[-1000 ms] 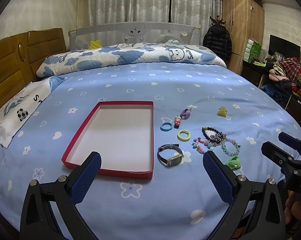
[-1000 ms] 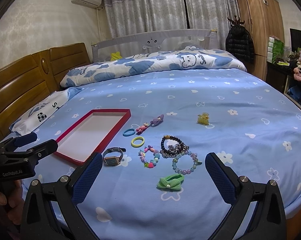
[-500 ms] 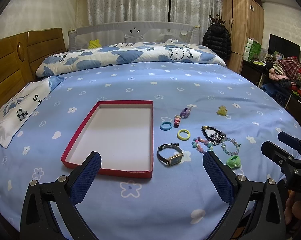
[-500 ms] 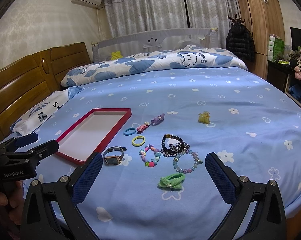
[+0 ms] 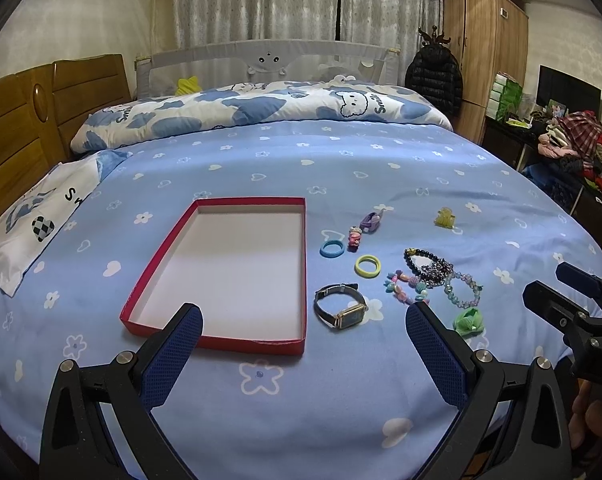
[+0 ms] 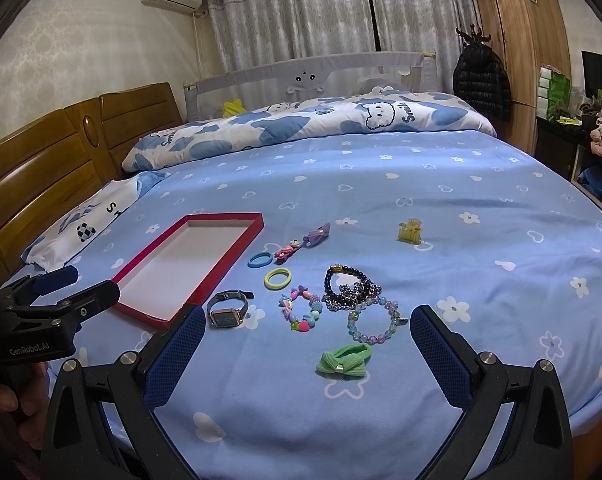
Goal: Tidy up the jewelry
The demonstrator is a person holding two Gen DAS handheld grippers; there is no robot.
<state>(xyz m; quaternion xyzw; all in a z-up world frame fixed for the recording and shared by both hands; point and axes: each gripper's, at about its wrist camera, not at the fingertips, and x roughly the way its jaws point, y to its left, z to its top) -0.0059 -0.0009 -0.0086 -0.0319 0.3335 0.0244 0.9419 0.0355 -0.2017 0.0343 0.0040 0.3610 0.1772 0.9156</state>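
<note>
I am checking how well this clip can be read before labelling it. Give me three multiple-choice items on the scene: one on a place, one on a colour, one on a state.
1. Where does the wristwatch lie?
A. inside the red tray
B. on the sheet beside the red tray
C. on the pillow

2. What colour is the bow hair tie nearest the right claw?
A. green
B. red
C. white

3. What is in the red tray?
A. two bracelets
B. the watch
C. nothing

Answers: 1 B, the watch rests on the blue sheet just off the tray's right wall. 2 A, the ribbed bow is light green. 3 C, only the tray's bare white floor shows, while all the pieces lie outside it.
</note>
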